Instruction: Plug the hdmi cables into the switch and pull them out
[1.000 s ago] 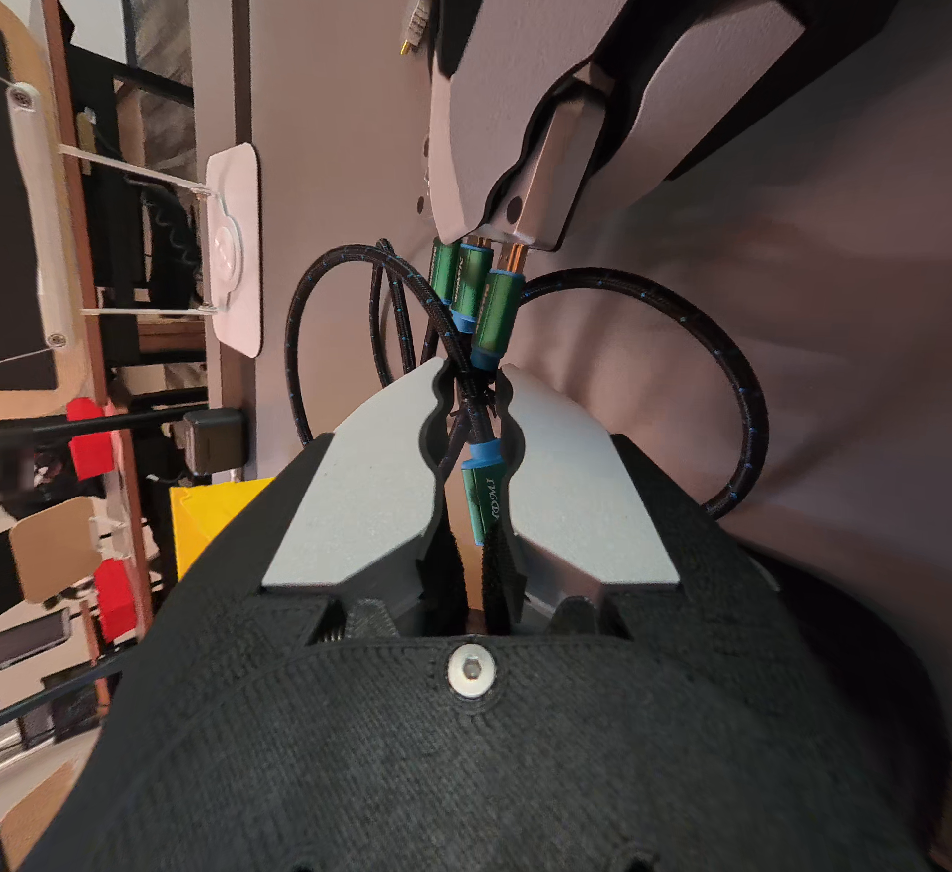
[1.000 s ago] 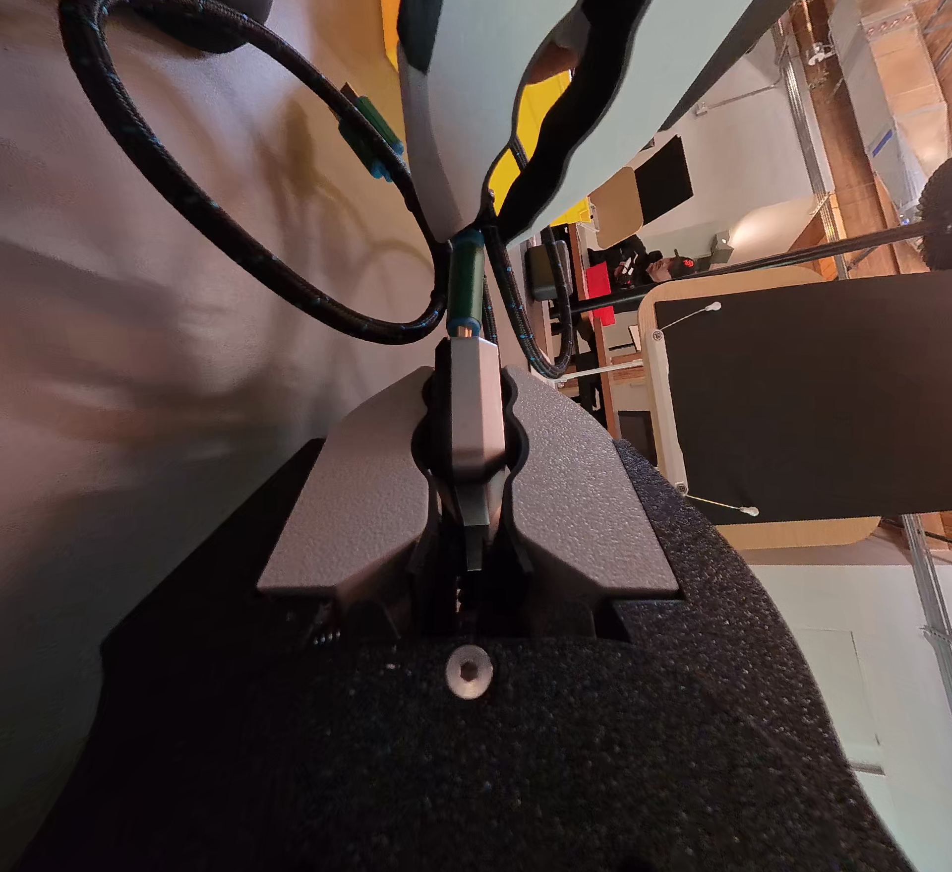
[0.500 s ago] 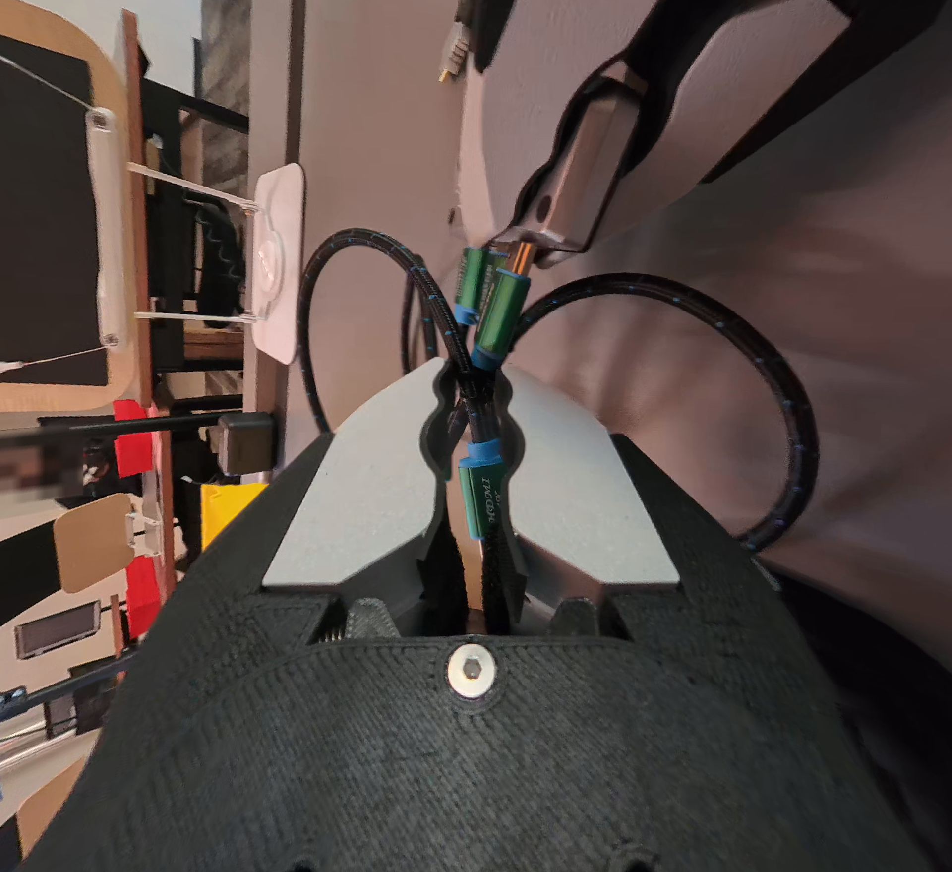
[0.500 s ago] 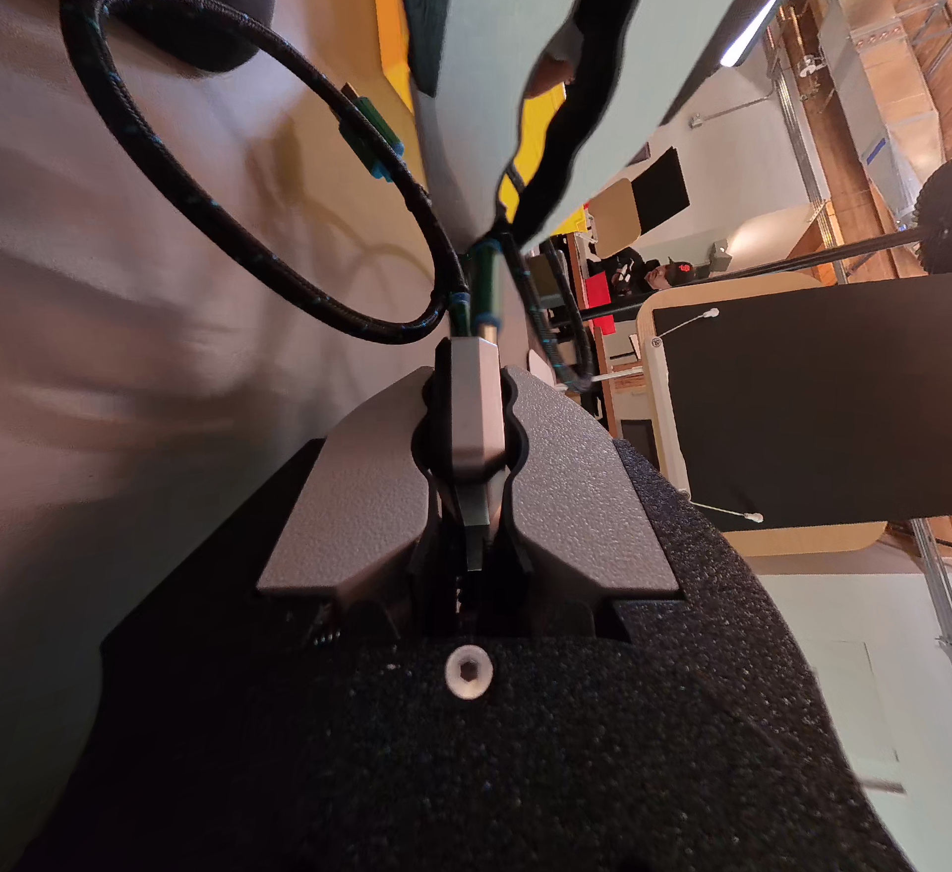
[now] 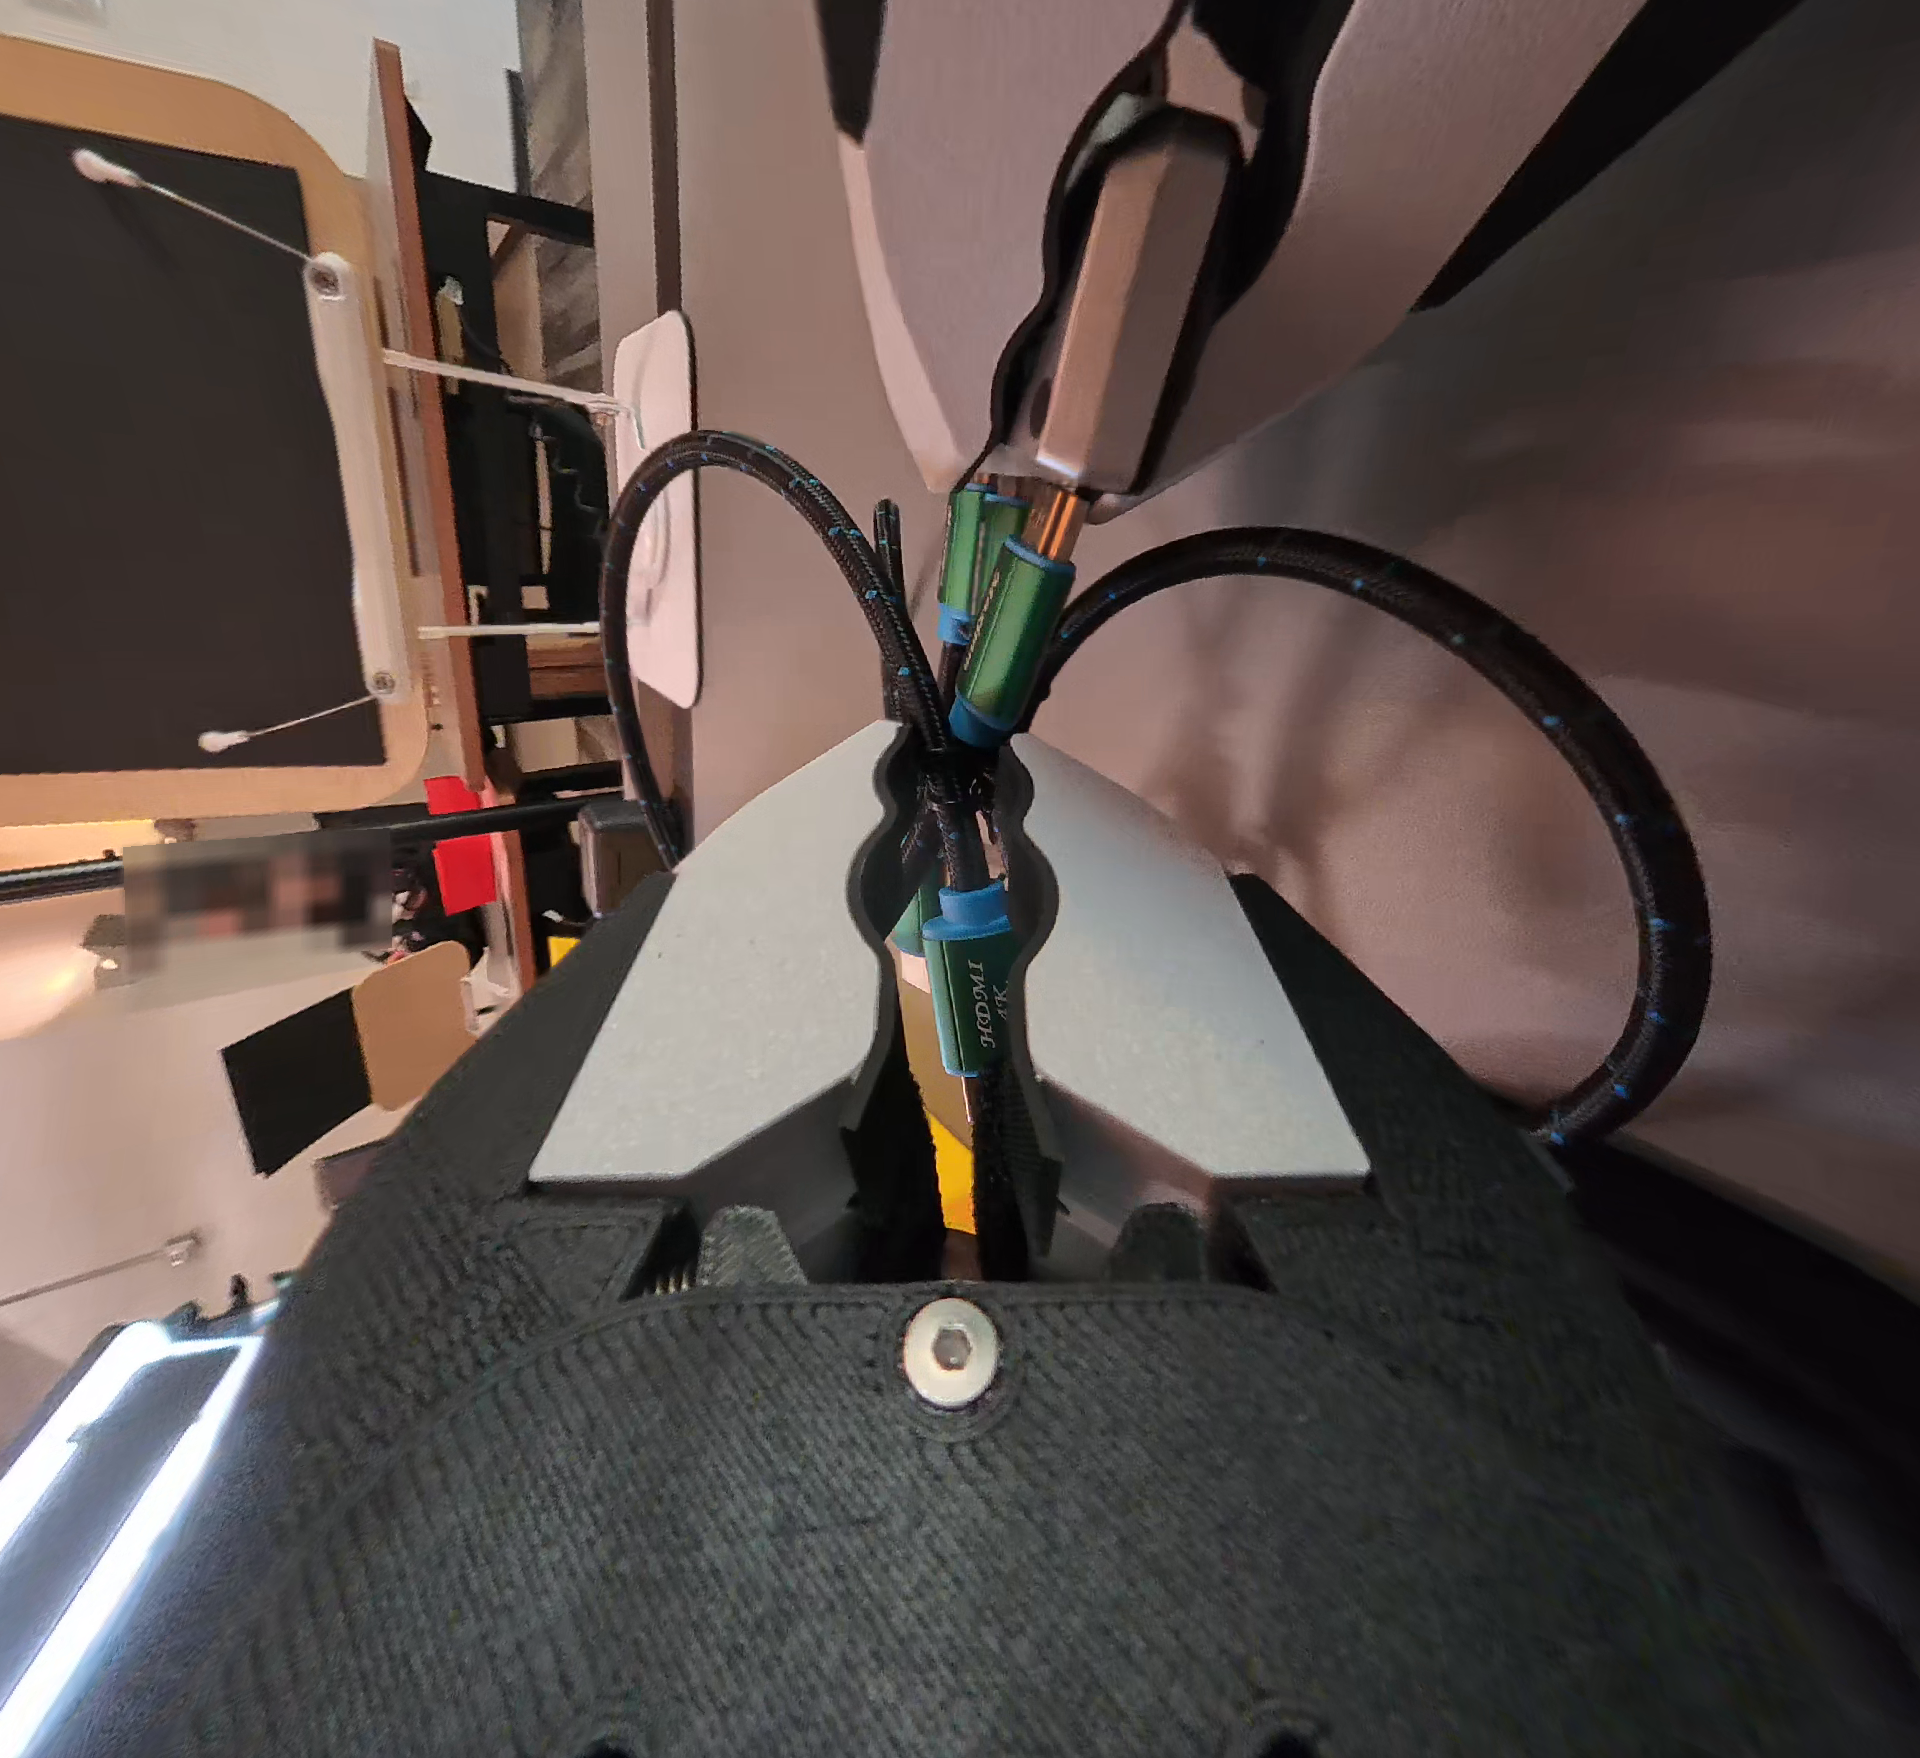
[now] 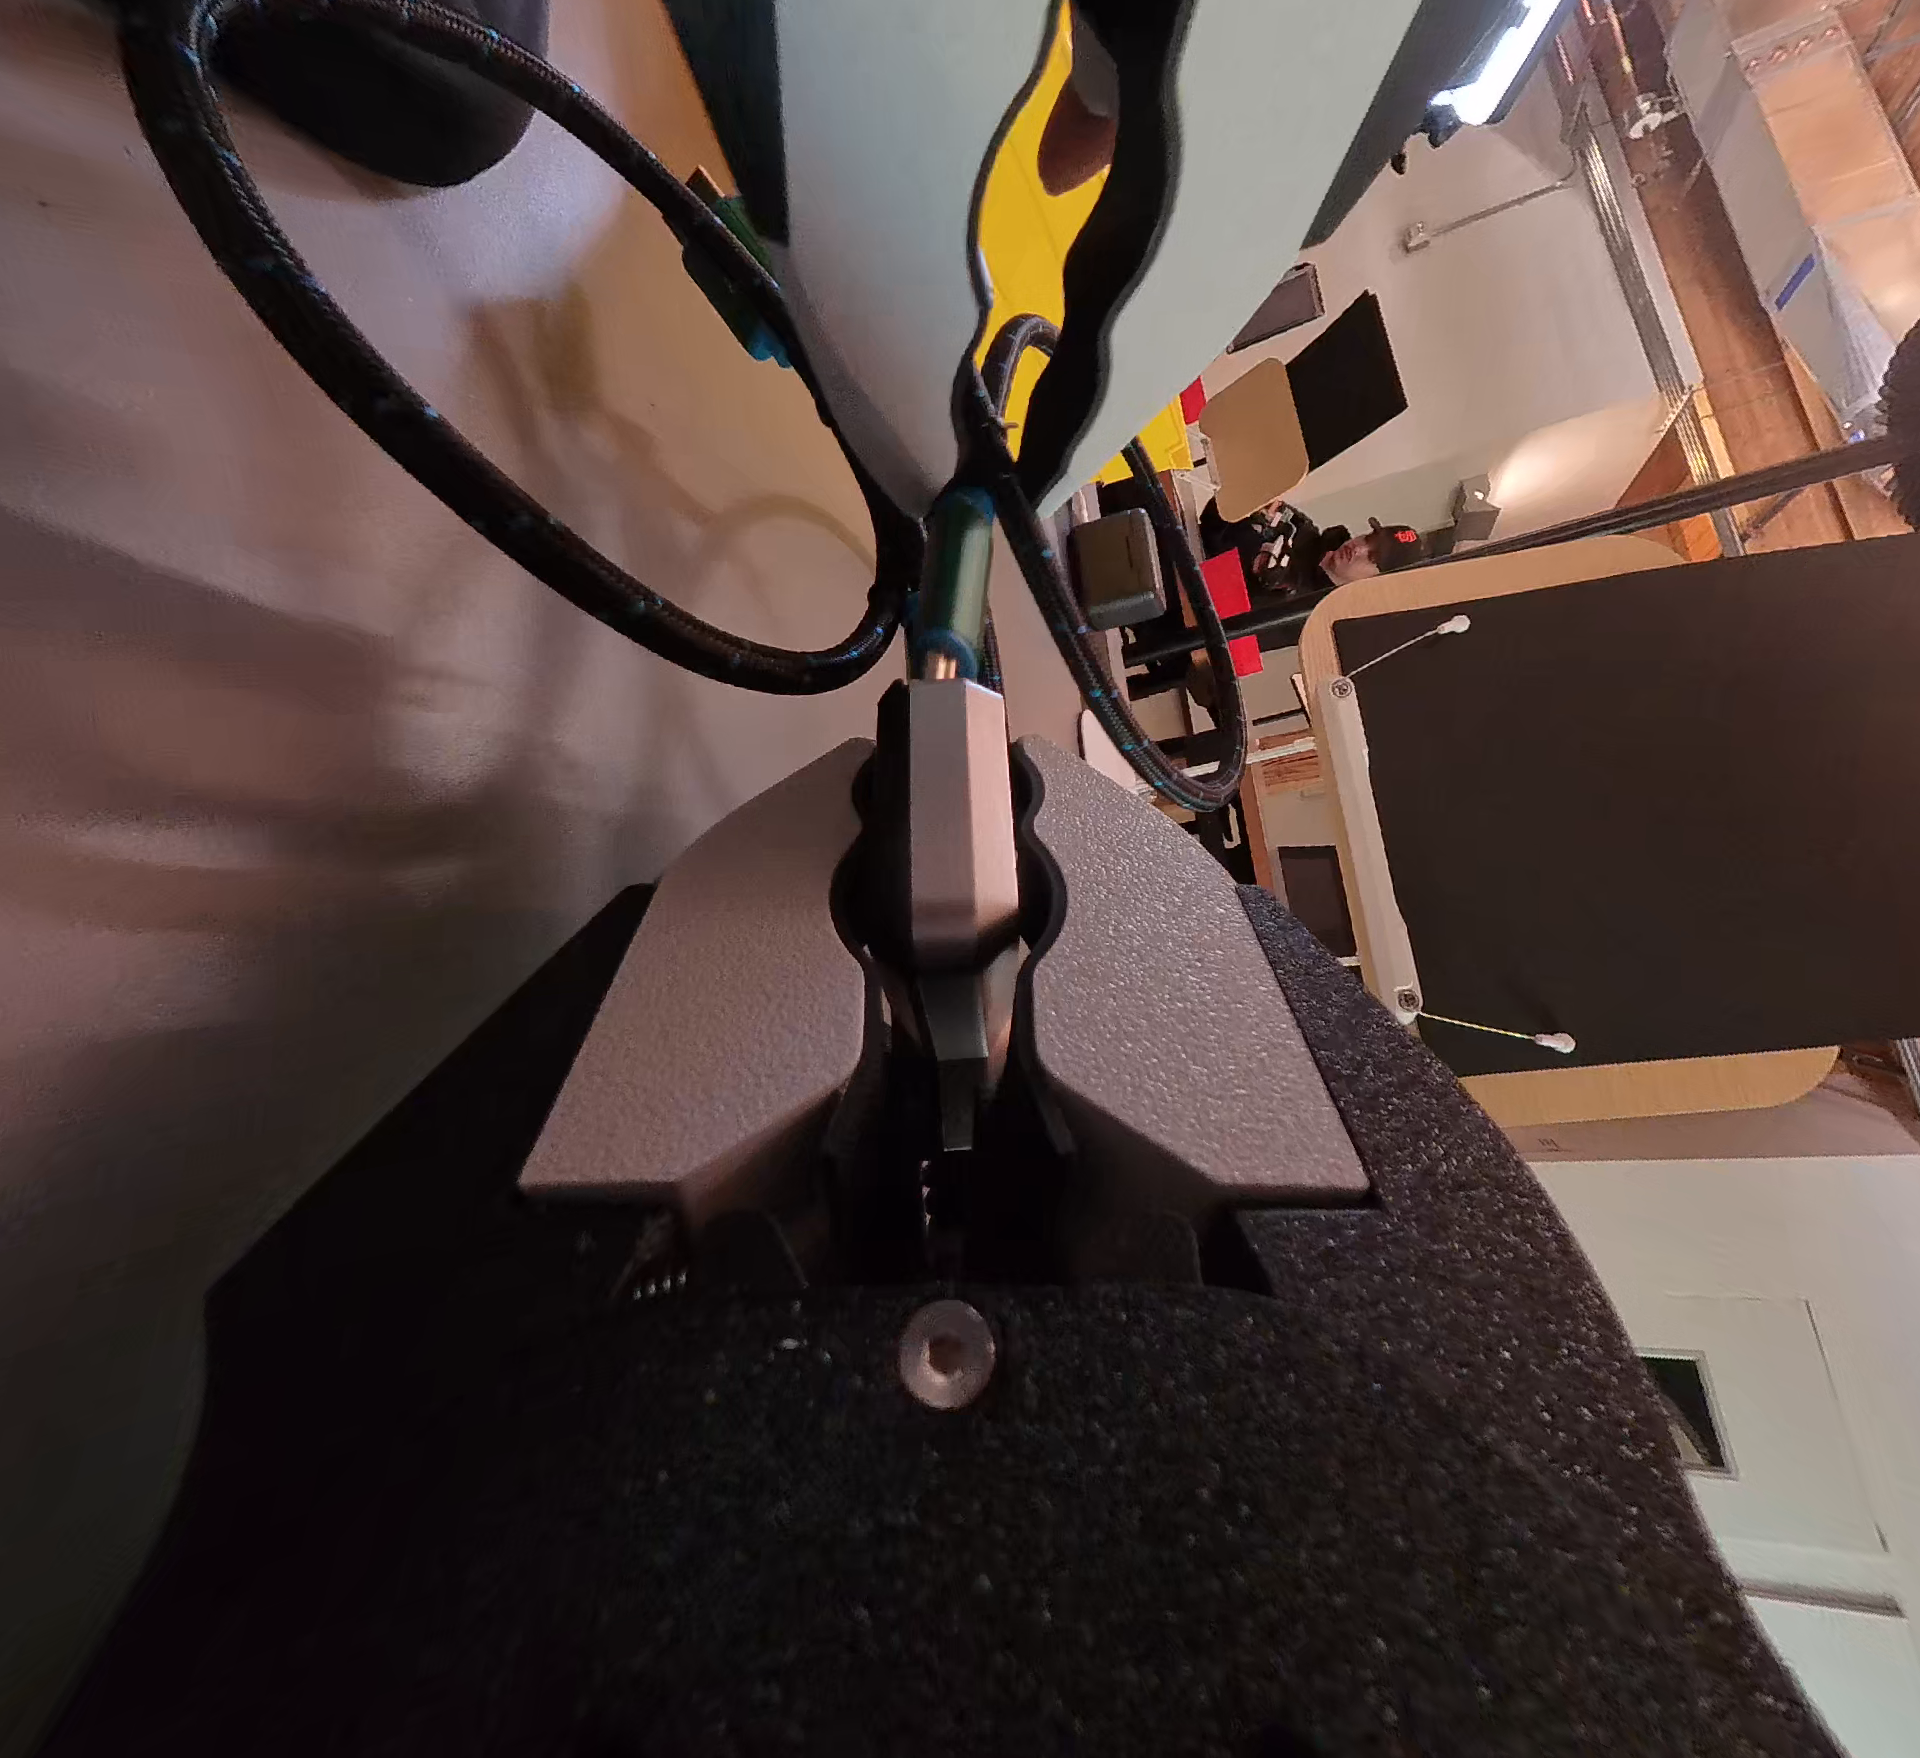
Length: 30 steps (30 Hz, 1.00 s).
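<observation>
My left gripper point(image 5: 954, 758) is shut on black braided HDMI cables point(image 5: 940, 804). A loose green plug point(image 5: 971, 991) lies between its fingers. Facing it, my right gripper point(image 5: 1039, 472) is shut on the grey metal switch point(image 5: 1132, 295). Green plugs point(image 5: 1003, 628) sit at the switch's end, and the nearest shows a bare gold tip. In the right wrist view, my right gripper point(image 6: 945, 758) grips the switch point(image 6: 961, 825). One green plug point(image 6: 956, 581) meets the switch with some metal tip showing. The left gripper point(image 6: 987, 482) is just beyond. Another loose plug point(image 6: 732, 274) hangs to the left.
Cable loops point(image 5: 1600, 804) bulge out on both sides over the grey table point(image 5: 1558, 358). A white pad point(image 5: 660, 545) lies on the table's far part. A wood-framed black board point(image 6: 1610, 804) and yellow object point(image 6: 1023, 233) stand beyond. A person point(image 6: 1351, 555) sits far off.
Both grippers have tilted, so the background has shifted. The nearest green plug has slid slightly out of the switch, showing more metal tip. Both grips are unchanged.
</observation>
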Tool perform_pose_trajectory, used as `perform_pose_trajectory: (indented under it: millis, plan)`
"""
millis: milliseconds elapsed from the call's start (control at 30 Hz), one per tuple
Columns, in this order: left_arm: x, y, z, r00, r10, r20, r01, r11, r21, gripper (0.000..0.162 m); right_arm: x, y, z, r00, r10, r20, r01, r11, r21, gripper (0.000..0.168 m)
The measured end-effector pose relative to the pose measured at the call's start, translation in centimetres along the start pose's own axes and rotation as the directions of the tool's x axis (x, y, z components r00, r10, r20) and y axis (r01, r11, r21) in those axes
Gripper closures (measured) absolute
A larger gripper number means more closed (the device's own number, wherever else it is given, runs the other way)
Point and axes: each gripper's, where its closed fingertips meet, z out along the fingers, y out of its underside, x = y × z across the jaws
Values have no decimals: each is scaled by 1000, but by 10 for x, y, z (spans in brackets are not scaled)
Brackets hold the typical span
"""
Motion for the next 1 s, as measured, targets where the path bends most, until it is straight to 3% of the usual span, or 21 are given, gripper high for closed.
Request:
perform_pose_trajectory:
  millis: [100, 367, 1000]
  plan:
    - [3, 1, 2, 999, 25, 21, -24, 999, -29, 148, 0, 1, 0, 1000, 0, 1, 0, 1000, -6, 148]
    - [3, 1, -1, 997, -71, 6, 71, 997, -16, 148, -2, 1, 0, 1000, -24, 3, 24, 1000, -11, 148]
    - [9, -2, -2, 998, -67, 1, 67, 997, -26, 148, -1, 3, 1, 1000, -26, 4, 26, 999, -29, 148]
